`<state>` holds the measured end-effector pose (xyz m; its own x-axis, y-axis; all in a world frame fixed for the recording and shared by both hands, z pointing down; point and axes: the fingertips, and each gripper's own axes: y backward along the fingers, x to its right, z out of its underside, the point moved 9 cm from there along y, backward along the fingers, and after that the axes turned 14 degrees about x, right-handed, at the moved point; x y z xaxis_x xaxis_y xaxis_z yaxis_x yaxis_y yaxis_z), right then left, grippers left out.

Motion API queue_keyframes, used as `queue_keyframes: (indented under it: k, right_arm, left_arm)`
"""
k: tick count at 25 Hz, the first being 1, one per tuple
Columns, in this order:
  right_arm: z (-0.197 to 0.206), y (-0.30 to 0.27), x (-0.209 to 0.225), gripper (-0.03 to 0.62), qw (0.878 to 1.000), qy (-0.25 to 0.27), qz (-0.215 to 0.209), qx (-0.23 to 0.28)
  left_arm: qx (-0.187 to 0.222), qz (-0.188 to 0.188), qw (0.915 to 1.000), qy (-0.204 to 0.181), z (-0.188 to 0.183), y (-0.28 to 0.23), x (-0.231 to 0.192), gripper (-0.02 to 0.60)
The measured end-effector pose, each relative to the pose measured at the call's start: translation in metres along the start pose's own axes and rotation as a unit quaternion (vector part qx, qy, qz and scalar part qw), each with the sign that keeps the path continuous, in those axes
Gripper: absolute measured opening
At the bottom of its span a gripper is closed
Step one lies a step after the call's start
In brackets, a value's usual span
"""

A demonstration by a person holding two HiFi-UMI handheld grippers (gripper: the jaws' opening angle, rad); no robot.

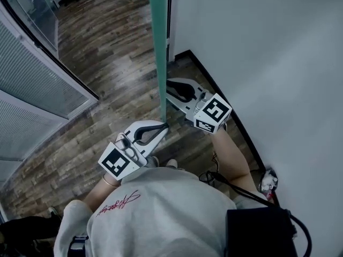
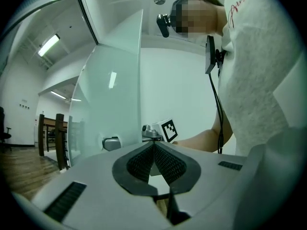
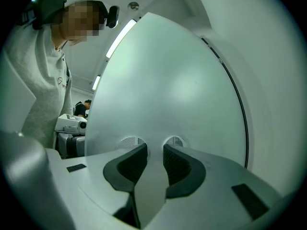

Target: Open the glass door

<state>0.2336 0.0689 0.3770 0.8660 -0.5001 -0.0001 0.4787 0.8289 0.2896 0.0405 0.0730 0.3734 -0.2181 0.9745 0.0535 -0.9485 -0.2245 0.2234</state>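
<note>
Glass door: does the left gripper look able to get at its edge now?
Likely yes: the left gripper, jaws shut, sits right by the edge of the glass door, with nothing visible between them.

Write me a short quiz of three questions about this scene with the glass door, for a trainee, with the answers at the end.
1. True or false: in the left gripper view, the left tool has its jaws together at the tips.
2. Choose one: in the head view, where does the right tool show relative to the green edge of the glass door? A: on its left. B: on its right. C: behind the person.
3. Short answer: what does the floor look like?

Key: 1 true. 2 B. 3 dark wooden planks.
</note>
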Motion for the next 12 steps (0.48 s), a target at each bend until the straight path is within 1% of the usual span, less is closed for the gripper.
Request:
queue_keyframes:
  k: [5, 7, 10, 12]
  right_arm:
    - [-0.012, 0.030, 0.016, 0.114, 1.000, 0.004, -0.011, -0.007]
    - [-0.018, 0.048, 0.024, 0.114, 1.000, 0.003, -0.011, -0.009]
    - [-0.026, 0.076, 0.037, 0.114, 1.000, 0.001, -0.017, -0.005]
    - [-0.032, 0.094, 0.046, 0.112, 1.000, -0.003, -0.027, -0.004]
  left_arm:
    - [-0.006, 0.071, 0.9972, 0.023, 0.005, -0.039, 0.002, 0.017]
    - [-0.011, 0.092, 0.9951, 0.034, 0.008, -0.059, 0.008, 0.017]
    - [-0.007, 0.106, 0.9938, 0.032, 0.012, -0.092, 0.021, 0.017]
    - [-0.001, 0.101, 0.9945, 0.029, 0.014, -0.114, 0.033, 0.017]
